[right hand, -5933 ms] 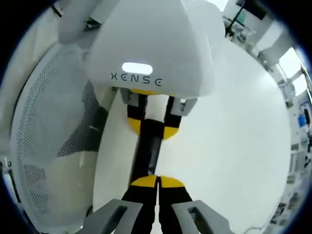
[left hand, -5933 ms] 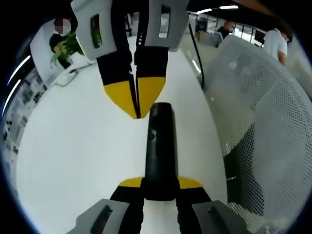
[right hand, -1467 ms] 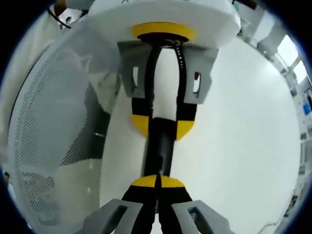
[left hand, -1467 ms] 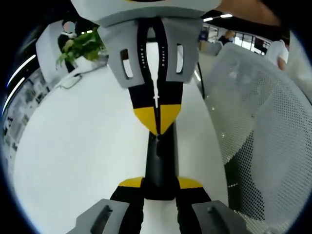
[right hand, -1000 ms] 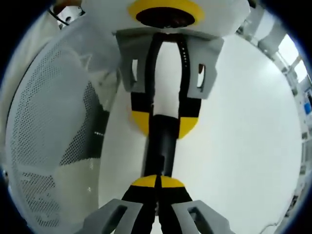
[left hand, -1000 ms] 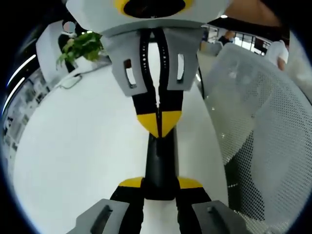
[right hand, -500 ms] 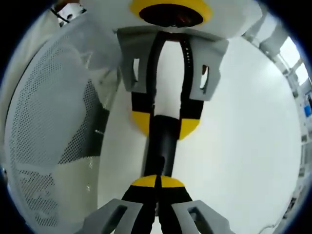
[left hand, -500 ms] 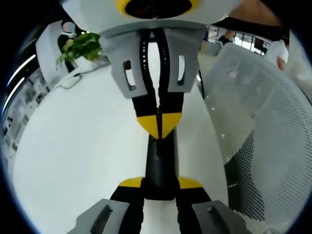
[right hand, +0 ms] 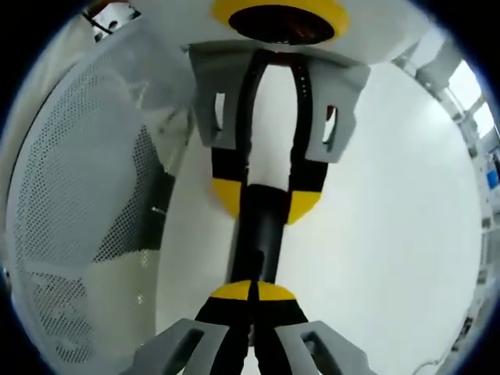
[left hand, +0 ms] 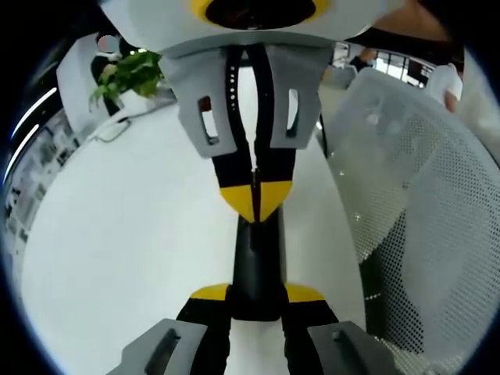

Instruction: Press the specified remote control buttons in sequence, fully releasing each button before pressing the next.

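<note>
A slim black remote (left hand: 254,266) lies lengthwise over the white table (left hand: 117,234). My left gripper (left hand: 256,295) is shut on its near end, one yellow tip on each side. My right gripper (left hand: 254,205) reaches in from the top of the left gripper view, shut, with its joined yellow tips down on the remote's button face. In the right gripper view my right gripper (right hand: 251,292) rests its shut tips on the remote (right hand: 258,242), and my left gripper (right hand: 264,199) clamps the far end. The button under the tips is hidden.
A white mesh chair (left hand: 422,195) stands close beside the table edge, seen as the chair (right hand: 78,195) in the right gripper view. At the table's far end stand a green plant (left hand: 129,74) and a cable. People (left hand: 445,66) are in the background.
My right gripper has swung from beside the remote's far end onto its button face and crept slightly along it. Over the last half second nothing has visibly moved.
</note>
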`<control>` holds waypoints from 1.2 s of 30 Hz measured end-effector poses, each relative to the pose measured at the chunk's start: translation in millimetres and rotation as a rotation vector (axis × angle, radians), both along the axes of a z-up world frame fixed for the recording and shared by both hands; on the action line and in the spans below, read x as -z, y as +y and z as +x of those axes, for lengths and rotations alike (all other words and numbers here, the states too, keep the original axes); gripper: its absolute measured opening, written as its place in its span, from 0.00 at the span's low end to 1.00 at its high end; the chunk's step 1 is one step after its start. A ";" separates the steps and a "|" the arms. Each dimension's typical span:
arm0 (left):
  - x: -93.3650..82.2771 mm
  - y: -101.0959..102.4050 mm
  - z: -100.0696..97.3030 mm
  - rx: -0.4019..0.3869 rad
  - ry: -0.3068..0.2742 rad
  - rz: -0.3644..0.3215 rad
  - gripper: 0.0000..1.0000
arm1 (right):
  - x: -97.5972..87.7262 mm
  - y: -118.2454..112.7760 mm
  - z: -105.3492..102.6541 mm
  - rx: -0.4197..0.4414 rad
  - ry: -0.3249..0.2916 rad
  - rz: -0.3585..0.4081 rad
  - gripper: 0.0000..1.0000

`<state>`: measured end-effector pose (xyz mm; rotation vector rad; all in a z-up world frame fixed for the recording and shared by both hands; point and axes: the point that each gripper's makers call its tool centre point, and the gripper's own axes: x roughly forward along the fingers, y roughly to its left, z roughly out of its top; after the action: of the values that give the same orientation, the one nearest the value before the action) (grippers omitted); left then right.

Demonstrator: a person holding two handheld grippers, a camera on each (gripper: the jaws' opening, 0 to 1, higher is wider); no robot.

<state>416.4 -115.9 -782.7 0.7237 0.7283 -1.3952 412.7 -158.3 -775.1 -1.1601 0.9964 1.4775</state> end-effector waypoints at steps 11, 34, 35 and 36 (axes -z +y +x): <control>0.4 0.0 0.7 -0.002 -0.001 -0.004 0.23 | -8.2 -0.4 -0.7 0.010 -0.006 0.016 0.00; 0.8 -0.4 0.2 0.001 -0.001 -0.003 0.23 | -47.2 5.2 2.8 -0.003 -0.067 0.046 0.00; 0.8 -0.4 0.3 0.001 -0.001 -0.002 0.23 | -48.2 5.5 2.8 -0.004 -0.069 0.047 0.00; 0.9 -0.4 0.4 0.001 -0.001 -0.002 0.23 | -49.7 5.9 2.8 -0.005 -0.071 0.047 0.00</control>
<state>416.8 -116.3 -783.6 0.7230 0.7260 -1.3966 415.5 -152.5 -725.4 -1.1732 0.9067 1.4463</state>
